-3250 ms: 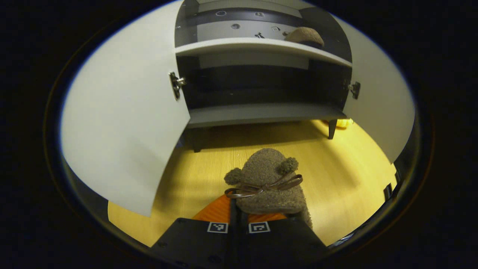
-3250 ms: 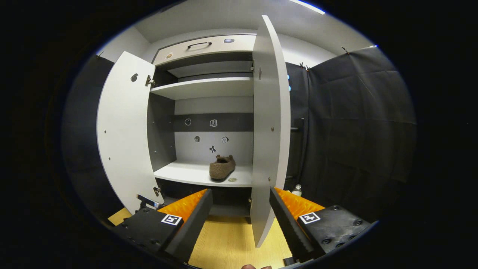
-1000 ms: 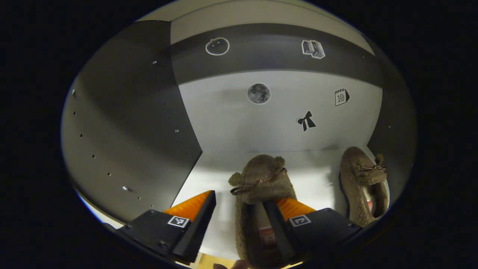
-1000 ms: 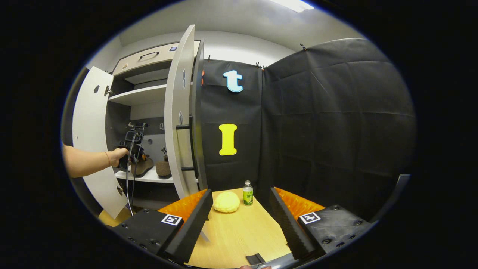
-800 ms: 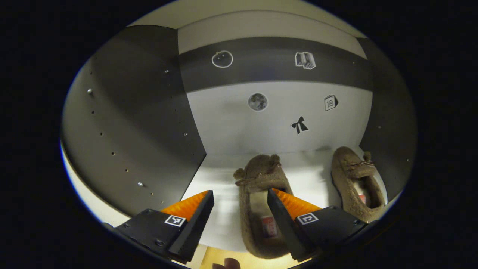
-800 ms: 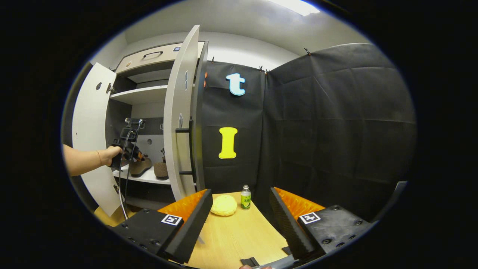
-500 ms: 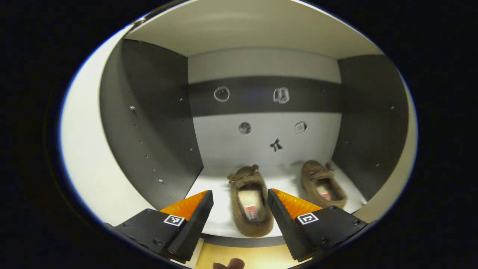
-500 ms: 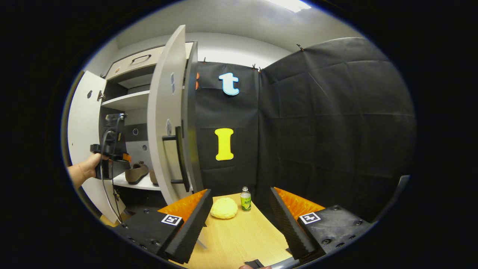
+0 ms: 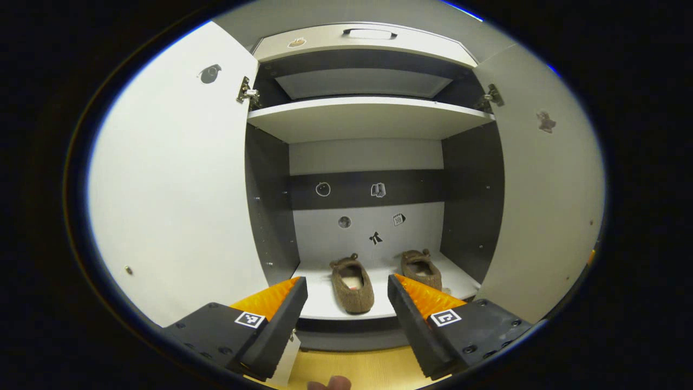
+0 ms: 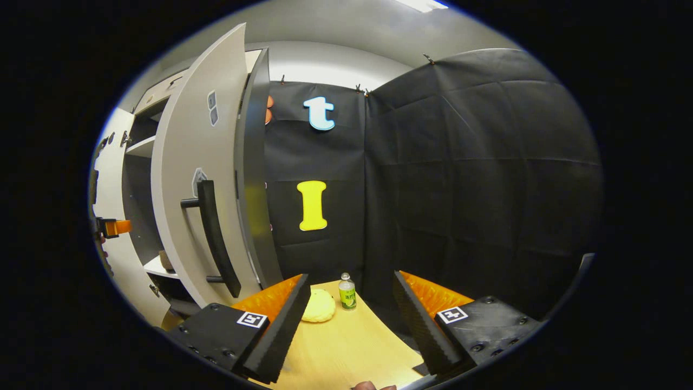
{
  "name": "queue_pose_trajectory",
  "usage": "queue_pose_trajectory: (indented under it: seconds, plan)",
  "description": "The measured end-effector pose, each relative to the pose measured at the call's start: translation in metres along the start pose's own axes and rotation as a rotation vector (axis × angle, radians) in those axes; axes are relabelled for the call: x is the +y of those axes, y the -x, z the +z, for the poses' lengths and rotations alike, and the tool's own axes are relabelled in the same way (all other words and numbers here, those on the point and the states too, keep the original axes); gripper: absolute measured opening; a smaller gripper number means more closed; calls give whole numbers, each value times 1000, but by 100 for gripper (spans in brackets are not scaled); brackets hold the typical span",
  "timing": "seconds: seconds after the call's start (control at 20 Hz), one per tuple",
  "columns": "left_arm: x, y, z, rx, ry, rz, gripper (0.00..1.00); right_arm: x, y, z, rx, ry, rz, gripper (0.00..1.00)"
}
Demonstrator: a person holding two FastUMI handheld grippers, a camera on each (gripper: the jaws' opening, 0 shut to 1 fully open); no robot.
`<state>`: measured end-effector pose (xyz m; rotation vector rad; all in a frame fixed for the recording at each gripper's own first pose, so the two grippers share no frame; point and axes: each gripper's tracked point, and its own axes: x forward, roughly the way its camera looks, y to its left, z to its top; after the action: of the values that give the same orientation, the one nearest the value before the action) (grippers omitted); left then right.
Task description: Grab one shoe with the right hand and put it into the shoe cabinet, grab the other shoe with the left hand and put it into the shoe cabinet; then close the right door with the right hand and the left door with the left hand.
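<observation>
Two brown fuzzy shoes stand side by side on the cabinet's middle shelf (image 9: pixel 325 309), toes to the back: one shoe (image 9: pixel 352 284) on the left, the other shoe (image 9: pixel 421 268) to its right. My left gripper (image 9: pixel 346 279) is open and holds nothing, in front of the shelf and outside the cabinet. The left door (image 9: pixel 162 179) and the right door (image 9: pixel 541 206) both stand open. My right gripper (image 10: pixel 349 277) is open with nothing in it, to the right of the right door (image 10: pixel 184 179), facing that door's outer side with its black handle (image 10: pixel 214 238).
A drawer with a handle (image 9: pixel 368 33) tops the cabinet, and an upper shelf (image 9: pixel 363 116) lies above the shoes. On the wooden floor (image 10: pixel 352 346) by the black cloth wall sit a yellow round object (image 10: pixel 318 305) and a small bottle (image 10: pixel 346 292).
My left gripper opened, let go of the shoe on the shelf and drew back out of the cabinet. My right gripper swung round to the outer side of the right door.
</observation>
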<state>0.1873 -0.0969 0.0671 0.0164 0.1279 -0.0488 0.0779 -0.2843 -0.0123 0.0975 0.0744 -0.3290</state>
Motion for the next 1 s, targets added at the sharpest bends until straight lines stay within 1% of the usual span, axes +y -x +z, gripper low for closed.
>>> queue_pose_trajectory:
  seconds: [0.1,0.25,0.4,0.5,0.55,0.7,0.9,1.0]
  plan:
    - [-3,24,-9,-8,14,-16,95,18,-9,7,-13,5,42,98]
    - [1,57,-23,-17,-6,-12,95,35,-14,8,-7,24,81,98]
    - [11,78,-29,-21,-26,-17,94,55,-12,15,-20,40,127,98]
    - [18,90,-32,-16,-16,-23,95,60,-8,12,-15,57,121,98]
    - [20,96,-32,-25,-10,-30,95,59,-10,13,-17,60,113,95]
    - [25,108,-42,-18,-17,-42,95,61,-7,12,-10,49,88,95]
    - [29,124,-58,-5,-20,-57,95,63,-2,12,-13,43,32,95]
    - [32,132,-66,10,-28,-69,95,68,1,10,-11,22,19,95]
